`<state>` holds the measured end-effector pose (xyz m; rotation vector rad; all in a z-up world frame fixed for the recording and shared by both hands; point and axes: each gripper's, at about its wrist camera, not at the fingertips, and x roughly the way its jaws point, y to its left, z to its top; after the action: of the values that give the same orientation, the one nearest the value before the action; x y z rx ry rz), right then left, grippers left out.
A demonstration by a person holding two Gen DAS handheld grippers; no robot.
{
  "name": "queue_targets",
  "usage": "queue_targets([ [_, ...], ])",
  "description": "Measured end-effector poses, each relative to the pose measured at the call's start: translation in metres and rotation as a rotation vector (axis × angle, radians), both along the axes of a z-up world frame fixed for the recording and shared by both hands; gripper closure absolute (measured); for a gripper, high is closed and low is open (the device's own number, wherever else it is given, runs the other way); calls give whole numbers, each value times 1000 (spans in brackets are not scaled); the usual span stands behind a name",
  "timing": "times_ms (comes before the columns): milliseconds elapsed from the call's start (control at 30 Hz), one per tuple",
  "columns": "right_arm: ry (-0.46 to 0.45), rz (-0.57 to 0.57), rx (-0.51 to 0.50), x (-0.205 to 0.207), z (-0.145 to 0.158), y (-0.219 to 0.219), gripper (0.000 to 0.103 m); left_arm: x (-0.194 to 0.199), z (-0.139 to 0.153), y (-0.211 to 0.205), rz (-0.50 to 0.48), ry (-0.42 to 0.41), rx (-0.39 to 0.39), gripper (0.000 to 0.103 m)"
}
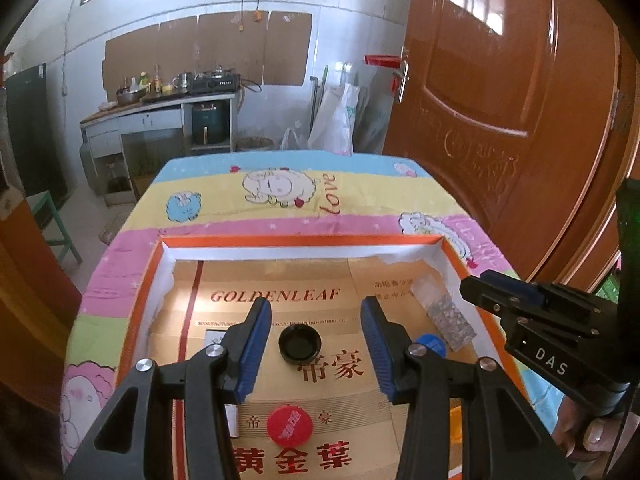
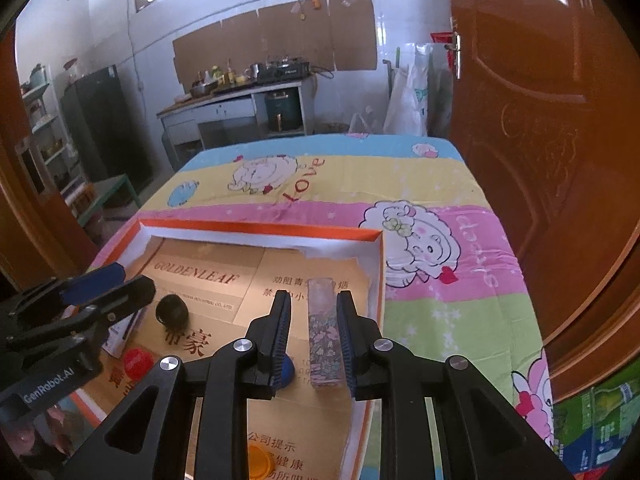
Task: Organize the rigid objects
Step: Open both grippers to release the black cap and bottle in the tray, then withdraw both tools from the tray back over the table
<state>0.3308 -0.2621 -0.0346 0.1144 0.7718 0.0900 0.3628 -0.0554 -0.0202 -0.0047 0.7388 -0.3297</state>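
Observation:
An orange-rimmed shallow cardboard box [image 1: 300,240] lies on the table and holds small items. My left gripper [image 1: 316,320] is open above a black bottle cap [image 1: 300,344], which lies between its jaws. A red cap [image 1: 289,424] lies nearer me. A blue cap [image 1: 432,344] sits to the right. My right gripper [image 2: 312,324] is open around a long floral-patterned block [image 2: 324,332], jaws on either side with small gaps. The black cap [image 2: 172,310], red cap [image 2: 138,362], blue cap [image 2: 287,370] and an orange cap [image 2: 260,460] show in the right wrist view.
The table is covered by a striped cartoon-sheep cloth [image 2: 420,200]. A white card [image 2: 122,334] lies in the box at the left. A brown door [image 1: 500,100] stands at the right. A kitchen counter [image 1: 160,108] is behind the table.

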Motion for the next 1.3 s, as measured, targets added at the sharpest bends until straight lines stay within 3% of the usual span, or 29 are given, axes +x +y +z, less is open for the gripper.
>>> queue_targets([
  [233, -53, 8, 20, -17, 15, 1, 79, -21, 28, 14, 5, -53, -39, 56],
  [667, -98, 59, 4, -78, 44, 28, 77, -103, 57, 70, 42, -126, -17, 56],
  [767, -112, 68, -3, -108, 49, 36, 75, -122, 53, 80, 56, -122, -4, 56],
  [900, -113, 65, 14, -142, 45, 40, 59, -142, 38, 91, 84, -101, 0, 56],
  [1133, -104, 48, 23, -190, 24, 54, 58, -165, 5, 97, 119, -52, 10, 56],
  [1300, -68, 45, 48, -205, 2, 56, 58, -161, -22, 96, 99, 58, -8, 56],
])
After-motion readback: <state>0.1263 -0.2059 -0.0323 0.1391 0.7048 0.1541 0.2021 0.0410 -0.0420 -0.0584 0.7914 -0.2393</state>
